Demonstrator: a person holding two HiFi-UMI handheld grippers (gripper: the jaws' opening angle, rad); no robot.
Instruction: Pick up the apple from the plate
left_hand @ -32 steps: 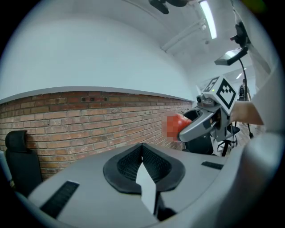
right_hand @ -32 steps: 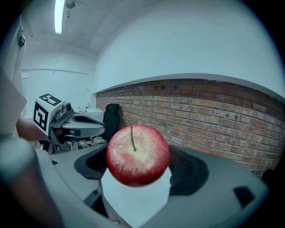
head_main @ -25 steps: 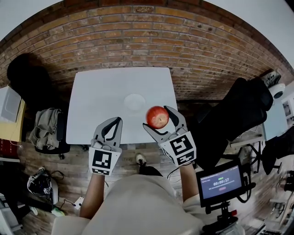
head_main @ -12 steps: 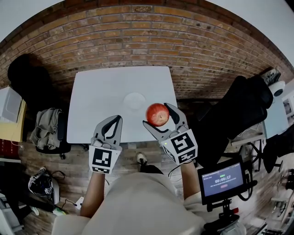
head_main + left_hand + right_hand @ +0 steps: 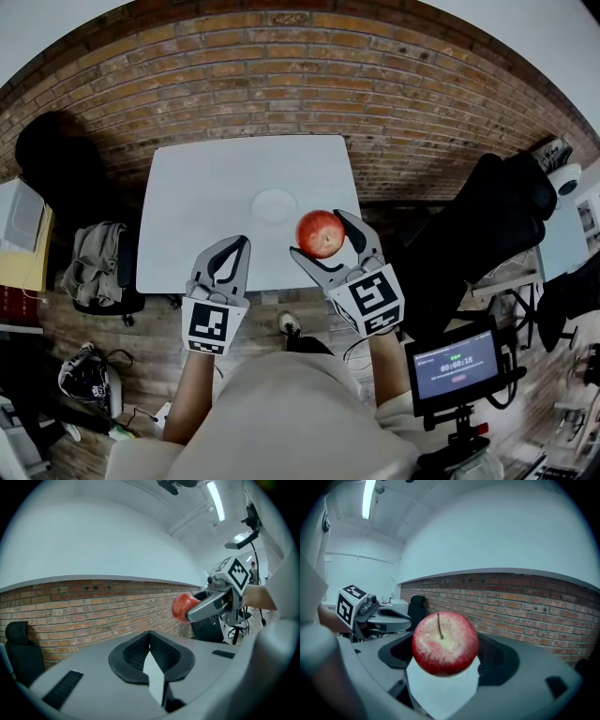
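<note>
Gripping the apple [image 5: 321, 232], the right claw [image 5: 319, 235] is clenched on it from both sides, one jaw against each flank of the fruit. In the right gripper view the apple [image 5: 445, 641] fills the gap between the dark pads, stem end turned to the camera, red skin fading to pale yellow round the stem. It is off the plate [image 5: 275, 206] and held in the air. From the head view it shows just beside the plate, toward the person and to the right, over the right front part of the bench [image 5: 202, 202]. The plate is a small white disc lying near the middle of the white bench.

The left claw [image 5: 236, 251] is clenched on nothing. In the left gripper view its jaws [image 5: 150, 637] meet tip to tip with only a sliver of the bench showing below the joint. It hangs over the bench's front edge, well left of the apple and apart from the plate. That same view catches the apple [image 5: 182, 607] off to the right, red against a brick wall [image 5: 84, 606].

Beyond the bench a black chair [image 5: 52, 155] stands at the left. A small screen [image 5: 455, 364] on a stand sits low at the right, by the person's right arm.
</note>
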